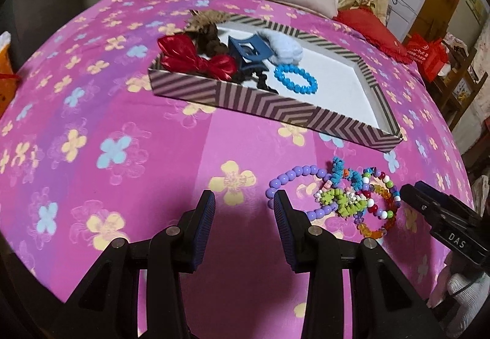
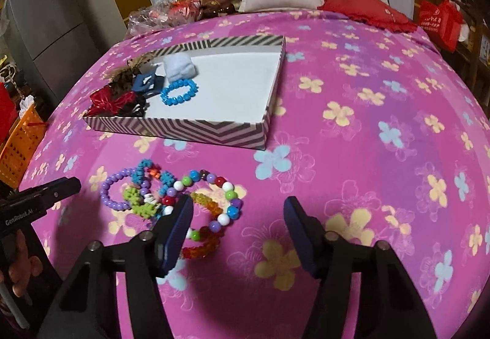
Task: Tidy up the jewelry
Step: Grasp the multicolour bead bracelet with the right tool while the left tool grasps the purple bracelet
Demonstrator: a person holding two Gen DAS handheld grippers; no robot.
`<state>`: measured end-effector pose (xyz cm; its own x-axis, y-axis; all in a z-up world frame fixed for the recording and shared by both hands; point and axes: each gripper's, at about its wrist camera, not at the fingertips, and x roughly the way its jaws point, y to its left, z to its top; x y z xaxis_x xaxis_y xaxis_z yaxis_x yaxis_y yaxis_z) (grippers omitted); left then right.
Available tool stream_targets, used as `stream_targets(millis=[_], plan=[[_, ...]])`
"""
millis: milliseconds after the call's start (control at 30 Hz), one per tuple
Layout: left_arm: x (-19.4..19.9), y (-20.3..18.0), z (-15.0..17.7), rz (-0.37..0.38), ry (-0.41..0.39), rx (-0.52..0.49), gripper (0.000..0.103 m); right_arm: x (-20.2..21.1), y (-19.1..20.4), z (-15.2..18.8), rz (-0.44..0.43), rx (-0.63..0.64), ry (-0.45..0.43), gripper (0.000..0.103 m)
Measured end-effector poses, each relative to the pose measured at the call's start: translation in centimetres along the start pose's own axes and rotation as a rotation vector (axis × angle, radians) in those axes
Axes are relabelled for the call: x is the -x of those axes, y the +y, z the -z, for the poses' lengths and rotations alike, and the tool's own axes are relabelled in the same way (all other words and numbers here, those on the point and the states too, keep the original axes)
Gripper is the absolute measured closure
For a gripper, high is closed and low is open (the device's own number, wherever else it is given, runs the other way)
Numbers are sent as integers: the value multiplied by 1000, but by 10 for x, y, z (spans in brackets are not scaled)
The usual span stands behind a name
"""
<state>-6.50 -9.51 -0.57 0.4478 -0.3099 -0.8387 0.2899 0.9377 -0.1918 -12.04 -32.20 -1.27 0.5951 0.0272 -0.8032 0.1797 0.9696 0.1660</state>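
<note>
1. A heap of bead bracelets lies on the pink flowered bedspread (image 2: 367, 88) in front of the striped box (image 2: 214, 131). It spreads sideways along the box's near wall, well apart from it.
2. In the heap, the purple bracelet (image 1: 294, 176) lies flat at the left end. The multicoloured bracelet (image 2: 226, 195) and the amber-red bracelet (image 2: 208, 207) overlap at the right end, with green and blue pieces tangled between.
3. The blue bracelet (image 2: 179, 92) lies flat on the box's white floor, beside a red bow (image 1: 196, 59), a navy clip (image 1: 245, 51) and a pale fluffy piece (image 1: 284, 46) crowded in the left end.
4. The left tongs (image 1: 243, 204) stand open and empty above the bedspread; the right pad's tip sits at the purple bracelet's left edge, contact unclear.
5. The right tongs (image 2: 239, 210) are wide apart and hold nothing; the amber-red and multicoloured loops lie between the pads, near the left one, which covers part of them.
</note>
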Motion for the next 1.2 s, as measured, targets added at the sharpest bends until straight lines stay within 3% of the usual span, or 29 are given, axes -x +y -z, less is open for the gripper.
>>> stream_targets(millis=[267,433,533,667,700,733,767,833,967,1200], plan=[[-18,-9,-4,35,32,-47,61,-17,5,-7,-4,55,26,52],[-27,-12,-4,19,44,-69,61,-24,10,-7,-18,102,28,65],[-29,-15,-6,11,40,-75,61,-29,14,-10,-4,141,42,81],[-32,-22,-8,-5,38,-105,61,-32,18,-12,2,185,46,86],[-33,-23,-8,-3,36,-109,64,-32,17,-13,-4,182,47,91],[-33,-23,-9,6,34,-112,80,-32,15,-13,-7,178,46,93],[-34,-23,-9,20,41,-115,87,-31,14,-13,-10,174,44,93],[-34,-20,-10,57,53,-101,90,-27,13,-12,-14,169,37,93],[-23,-18,-13,84,34,-94,90,-8,19,-18,-38,174,-10,93],[21,-21,-33,123,-67,-116,90,34,40,-41,-67,228,-100,93]])
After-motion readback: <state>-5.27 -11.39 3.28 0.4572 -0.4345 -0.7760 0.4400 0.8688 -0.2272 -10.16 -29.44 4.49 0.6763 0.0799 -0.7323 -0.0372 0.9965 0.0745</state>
